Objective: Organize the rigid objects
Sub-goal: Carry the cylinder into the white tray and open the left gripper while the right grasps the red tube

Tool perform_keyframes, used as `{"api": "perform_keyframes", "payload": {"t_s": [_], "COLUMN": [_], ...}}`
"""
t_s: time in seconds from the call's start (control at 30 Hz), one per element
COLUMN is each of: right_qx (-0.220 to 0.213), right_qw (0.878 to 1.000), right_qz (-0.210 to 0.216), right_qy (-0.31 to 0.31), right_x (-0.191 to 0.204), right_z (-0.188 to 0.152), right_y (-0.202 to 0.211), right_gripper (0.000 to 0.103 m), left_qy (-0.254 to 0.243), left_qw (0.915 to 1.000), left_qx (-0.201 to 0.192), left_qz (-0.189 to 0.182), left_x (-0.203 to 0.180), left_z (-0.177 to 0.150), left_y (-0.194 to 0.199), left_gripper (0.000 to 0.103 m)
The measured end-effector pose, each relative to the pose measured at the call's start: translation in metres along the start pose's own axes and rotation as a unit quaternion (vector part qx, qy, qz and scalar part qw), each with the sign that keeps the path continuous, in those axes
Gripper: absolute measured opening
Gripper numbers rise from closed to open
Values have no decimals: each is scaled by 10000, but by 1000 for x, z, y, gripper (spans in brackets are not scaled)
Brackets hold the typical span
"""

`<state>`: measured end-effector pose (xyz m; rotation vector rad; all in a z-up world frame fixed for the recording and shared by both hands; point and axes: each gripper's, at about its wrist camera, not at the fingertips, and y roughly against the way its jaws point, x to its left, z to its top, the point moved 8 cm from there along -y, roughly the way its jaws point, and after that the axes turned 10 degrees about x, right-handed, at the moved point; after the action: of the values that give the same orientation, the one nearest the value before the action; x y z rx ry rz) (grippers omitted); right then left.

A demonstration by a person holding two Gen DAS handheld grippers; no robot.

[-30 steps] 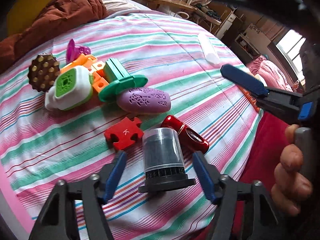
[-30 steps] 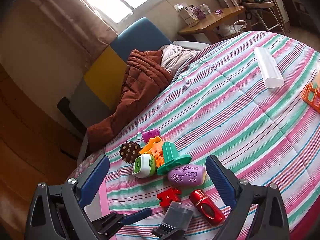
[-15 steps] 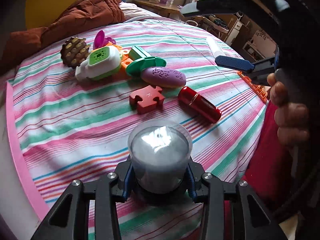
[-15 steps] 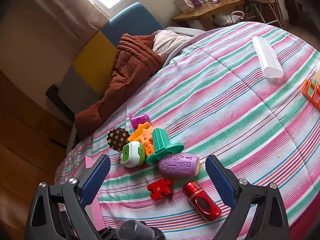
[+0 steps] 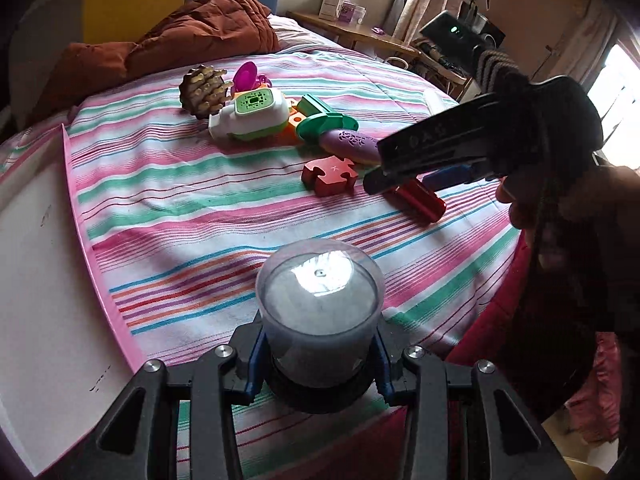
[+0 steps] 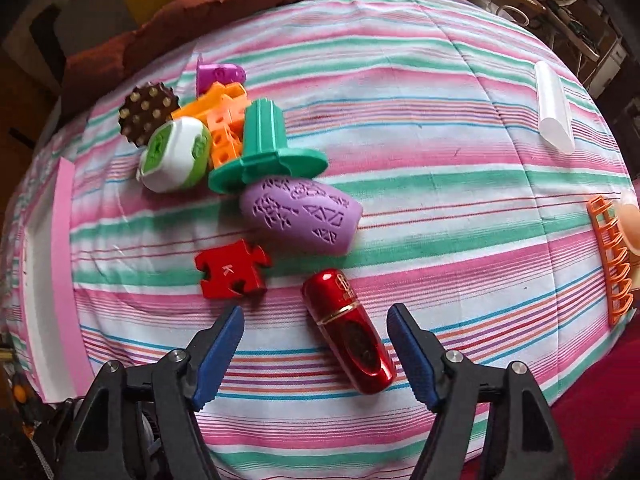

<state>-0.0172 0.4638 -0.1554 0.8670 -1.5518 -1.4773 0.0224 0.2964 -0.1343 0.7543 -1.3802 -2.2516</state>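
My left gripper is shut on a clear grey cup with a black base, held above the near edge of the striped bed. My right gripper is open, its blue pads either side of a red metallic cylinder lying on the bedspread; in the left wrist view it hovers over that cylinder. A red puzzle piece, a purple patterned pod, a green stand, a white-green box, orange blocks and a brown studded disc cluster beyond.
A white tube lies at the far right of the bed and an orange rack at its right edge. A brown blanket is bunched at the head. A pink-edged white board lies on the left.
The left gripper closed on the cup and lifted it back toward the near edge. The right gripper dropped down and forward until its open fingers straddle the red cylinder.
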Motion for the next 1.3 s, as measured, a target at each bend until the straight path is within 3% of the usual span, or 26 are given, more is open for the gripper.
{"api": "perform_keyframes", "payload": {"t_s": [0.03,0.13,0.17,0.2,0.4,0.5,0.73,1.2,1.27,1.3], "right_qx": [151,308,245,203,51,75,-16,-276,-285,-289], "right_qw": [9998,9985,9986,9987,9931,9926,9896,9865,9862,9861], "right_qz": [-124,-444,-410,-368,-896,-934,-1094,-1171,-1179,-1187], "right_qy": [-5,101,206,279,756,777,929,1109,1123,1129], "right_x": [-1,2,6,10,20,20,20,11,5,6], "right_z": [-1,-4,-5,-7,-13,-13,-15,-16,-15,-11], "right_y": [-6,-17,-16,-15,-21,-23,-27,-22,-19,-18], "right_gripper": [69,49,32,26,26,27,27,27,27,27], "left_qy": [-8,24,38,70,735,1152,2211,2639,2701,2712], "left_qw": [10000,9997,9995,9991,9927,9863,9653,9452,9439,9435], "left_qx": [-43,-222,-309,-408,-959,-1090,-1014,-716,-740,-779], "left_qz": [-4,-57,-63,-73,51,458,953,1786,1747,1738], "left_x": [-1,1,3,6,59,107,219,313,315,315], "left_z": [-1,-2,-2,0,6,7,-9,18,16,14], "left_y": [3,18,25,34,86,100,106,83,85,88], "left_gripper": [43,43,43,43,43,43,43,44,47,57]}}
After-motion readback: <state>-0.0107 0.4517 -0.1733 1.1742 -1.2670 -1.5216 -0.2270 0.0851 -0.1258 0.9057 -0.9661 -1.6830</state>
